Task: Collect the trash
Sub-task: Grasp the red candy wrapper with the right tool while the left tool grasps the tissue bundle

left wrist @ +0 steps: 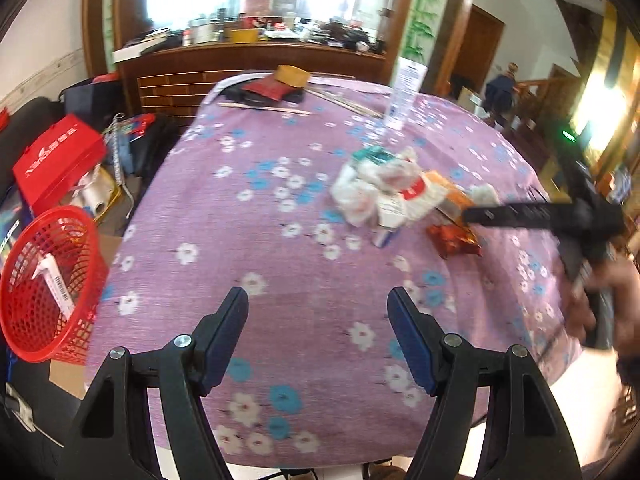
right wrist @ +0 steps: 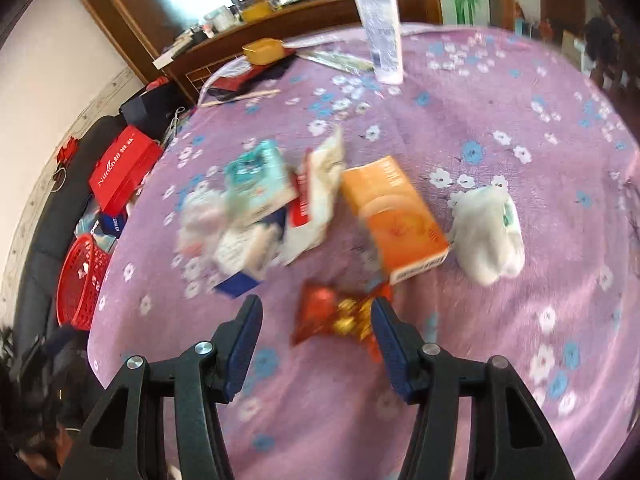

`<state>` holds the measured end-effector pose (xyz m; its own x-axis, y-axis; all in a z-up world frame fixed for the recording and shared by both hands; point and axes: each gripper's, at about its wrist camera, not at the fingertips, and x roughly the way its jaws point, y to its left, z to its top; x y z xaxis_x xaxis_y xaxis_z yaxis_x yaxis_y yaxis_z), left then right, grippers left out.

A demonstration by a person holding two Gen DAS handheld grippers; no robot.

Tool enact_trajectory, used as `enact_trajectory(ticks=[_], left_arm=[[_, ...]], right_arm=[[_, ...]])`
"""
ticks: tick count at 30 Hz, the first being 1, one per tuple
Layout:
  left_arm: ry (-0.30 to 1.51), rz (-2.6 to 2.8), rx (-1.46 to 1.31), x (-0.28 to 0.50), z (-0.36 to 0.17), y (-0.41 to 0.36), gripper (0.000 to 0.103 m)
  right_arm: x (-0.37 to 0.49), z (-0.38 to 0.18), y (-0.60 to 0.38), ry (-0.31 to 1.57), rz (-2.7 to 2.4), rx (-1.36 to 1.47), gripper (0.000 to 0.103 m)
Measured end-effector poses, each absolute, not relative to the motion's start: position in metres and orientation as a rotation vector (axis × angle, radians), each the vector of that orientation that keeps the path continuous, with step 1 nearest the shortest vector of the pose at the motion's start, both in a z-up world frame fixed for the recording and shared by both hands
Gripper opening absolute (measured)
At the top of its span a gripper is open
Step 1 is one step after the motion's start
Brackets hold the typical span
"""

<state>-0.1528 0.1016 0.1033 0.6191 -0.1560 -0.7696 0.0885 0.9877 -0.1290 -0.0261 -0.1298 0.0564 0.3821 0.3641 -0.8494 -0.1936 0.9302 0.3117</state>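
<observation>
A pile of trash lies on the purple flowered tablecloth (left wrist: 280, 240): an orange box (right wrist: 394, 216), a teal box (right wrist: 256, 180), white crumpled wrappers (right wrist: 316, 200), a white wad (right wrist: 488, 232) and a red-gold snack wrapper (right wrist: 340, 316). My right gripper (right wrist: 316, 312) hovers open just above the snack wrapper, with the wrapper partly between its fingers and not pinched. My left gripper (left wrist: 318, 304) is open over bare cloth, short of the pile (left wrist: 384, 188). The right gripper's black body (left wrist: 560, 216) shows at the right of the left wrist view. A red mesh basket (left wrist: 44, 280) sits off the table's left edge with a white packet inside.
A tall white tube (right wrist: 380, 24) stands at the far side of the table, near chopsticks (left wrist: 264, 108) and a yellow bowl (right wrist: 262, 50). Red bags (left wrist: 56, 160) and clutter crowd the floor at left. A wooden counter (left wrist: 248, 56) runs behind. A person (left wrist: 500, 88) stands far right.
</observation>
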Motion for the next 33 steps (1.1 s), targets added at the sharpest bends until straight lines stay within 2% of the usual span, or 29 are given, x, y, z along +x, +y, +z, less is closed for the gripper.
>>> enact_trajectory(ticks=[8, 12, 15, 17, 18, 20, 21, 22, 27, 33], left_arm=[[0.901, -0.182, -0.021, -0.161, 0.108, 0.082, 0.071], [0.892, -0.204, 0.015, -0.159, 0.113, 0.082, 0.072], [0.900, -0.225, 0.036, -0.149, 0.114, 0.081, 0.073], [0.903, -0.238, 0.058, -0.140, 0.115, 0.077, 0.073], [0.902, -0.243, 0.069, -0.135, 0.115, 0.075, 0.073], [0.900, -0.256, 0.082, -0.123, 0.116, 0.071, 0.074], [0.901, -0.259, 0.084, -0.115, 0.115, 0.070, 0.074], [0.902, -0.260, 0.081, -0.108, 0.115, 0.069, 0.074], [0.907, -0.254, 0.053, -0.073, 0.108, 0.065, 0.078], [0.915, -0.207, 0.151, -0.027, 0.085, 0.050, 0.081]], right_arm=[[0.001, 0.021, -0.132, 1.212, 0.450, 0.177, 0.062], [-0.026, 0.024, -0.125, 1.211, 0.529, 0.118, 0.074], [-0.037, 0.022, -0.110, 1.190, 0.525, -0.017, 0.074], [-0.037, 0.014, -0.103, 1.198, 0.491, -0.077, 0.068], [-0.036, 0.013, -0.101, 1.190, 0.476, -0.091, 0.056], [-0.033, 0.012, -0.102, 1.183, 0.473, -0.091, 0.049], [-0.032, 0.013, -0.102, 1.185, 0.469, -0.086, 0.032], [-0.032, 0.012, -0.102, 1.192, 0.471, -0.078, 0.028], [-0.053, 0.021, -0.102, 1.179, 0.473, -0.072, 0.027], [-0.081, 0.038, -0.114, 1.159, 0.485, 0.009, 0.027]])
